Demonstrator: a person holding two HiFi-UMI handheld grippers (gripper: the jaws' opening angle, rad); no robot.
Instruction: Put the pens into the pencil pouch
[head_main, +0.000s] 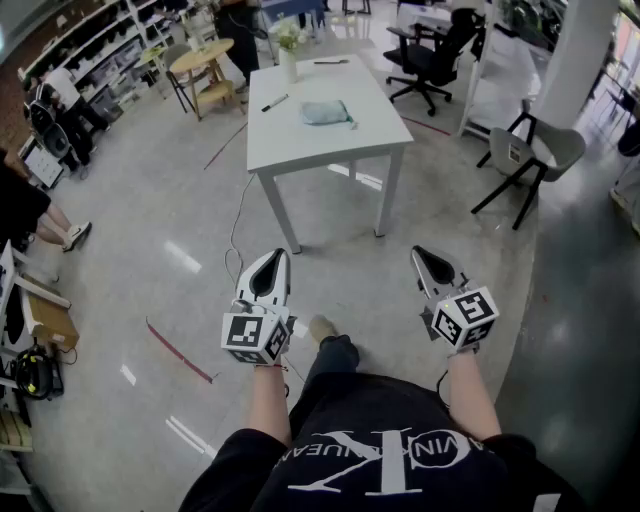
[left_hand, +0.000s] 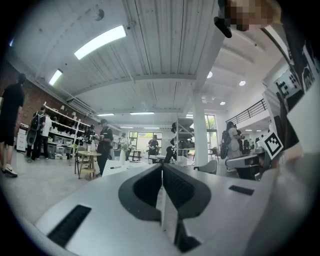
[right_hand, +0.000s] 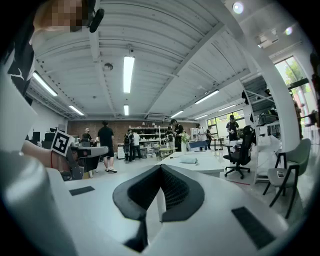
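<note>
The grey polished floor (head_main: 180, 200) takes up most of the room, and on it, well ahead of the person, stands a white desk (head_main: 300, 150) with a white column (head_main: 590, 50) off to its right. A black office chair (head_main: 432, 55) sits beyond the desk's far right corner, a grey chair (head_main: 545, 150) stands near the column, and a round wooden table (head_main: 203, 58) is off to the desk's left. The person holds both tools out at about the same height, well short of the desk. The left gripper (head_main: 277, 255) has its 2 jaws pressed together with nothing between them, and the right gripper (head_main: 419, 251) is closed the same way, also empty. The pale blue pencil pouch (head_main: 326, 112) lies flat near the middle of the desk, apart from everything else on it. A white vase (head_main: 288, 62) with flowers stands toward the far end. 2 pens are out on the desk top: a dark pen (head_main: 274, 103) lies near the left edge, left of the pouch, and a second pen (head_main: 330, 62) rests at the far end, just right of the vase.
</note>
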